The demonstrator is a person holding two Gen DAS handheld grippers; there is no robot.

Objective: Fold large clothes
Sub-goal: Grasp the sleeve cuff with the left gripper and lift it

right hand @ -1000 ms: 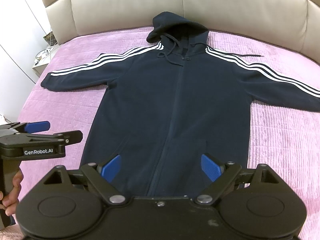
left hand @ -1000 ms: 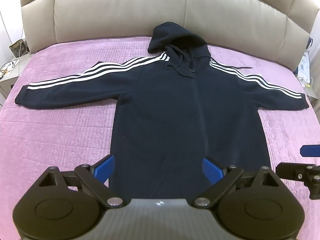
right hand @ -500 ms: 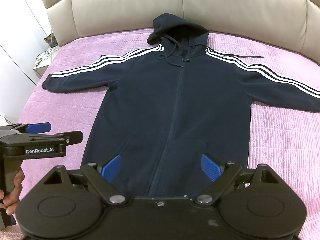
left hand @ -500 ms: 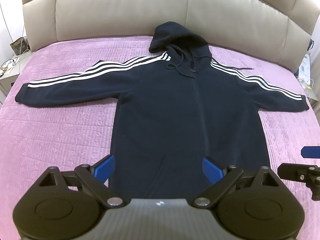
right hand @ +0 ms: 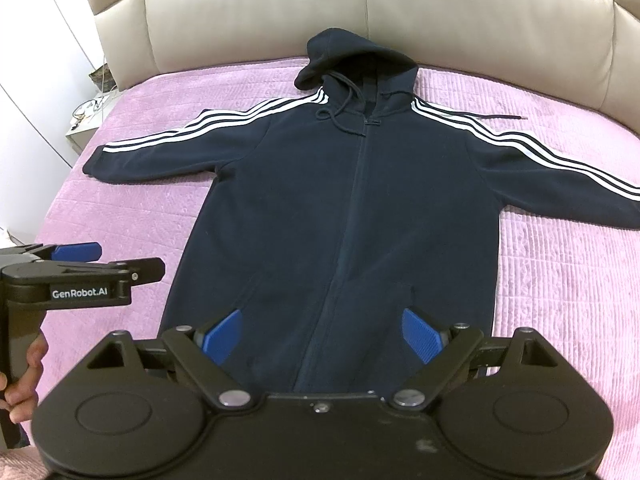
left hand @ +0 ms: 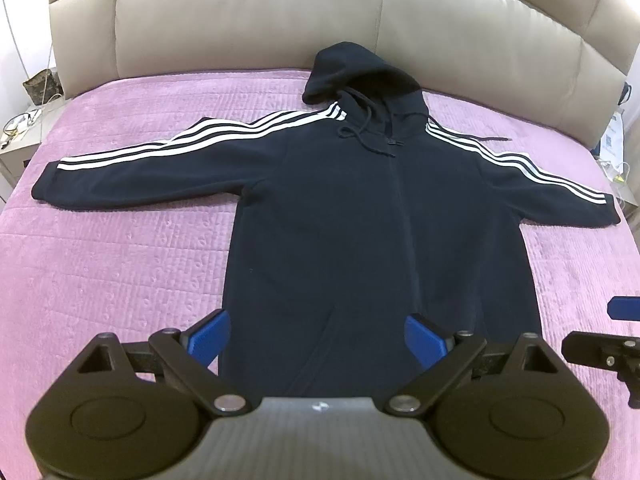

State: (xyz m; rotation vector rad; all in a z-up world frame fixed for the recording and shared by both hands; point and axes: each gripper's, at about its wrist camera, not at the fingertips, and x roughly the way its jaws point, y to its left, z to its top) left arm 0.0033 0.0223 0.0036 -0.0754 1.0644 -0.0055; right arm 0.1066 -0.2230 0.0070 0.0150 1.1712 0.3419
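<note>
A dark navy zip hoodie (left hand: 360, 216) with white sleeve stripes lies flat, front up, on the pink bedspread (left hand: 112, 264), sleeves spread wide, hood toward the headboard. It also shows in the right wrist view (right hand: 352, 208). My left gripper (left hand: 318, 338) is open and empty above the hoodie's hem. My right gripper (right hand: 320, 336) is open and empty above the hem too. The left gripper also shows at the left edge of the right wrist view (right hand: 92, 264); the right gripper shows at the right edge of the left wrist view (left hand: 608, 336).
A padded beige headboard (left hand: 320, 12) runs behind the bed. A nightstand with cables (right hand: 86, 120) stands at the left. Another bedside surface with papers and cables (left hand: 614, 152) stands at the right. A loose drawstring (right hand: 500, 116) lies by the right shoulder.
Both grippers have shifted slightly, so the hoodie sits a little differently in each view. Both stay open and the hoodie has not moved.
</note>
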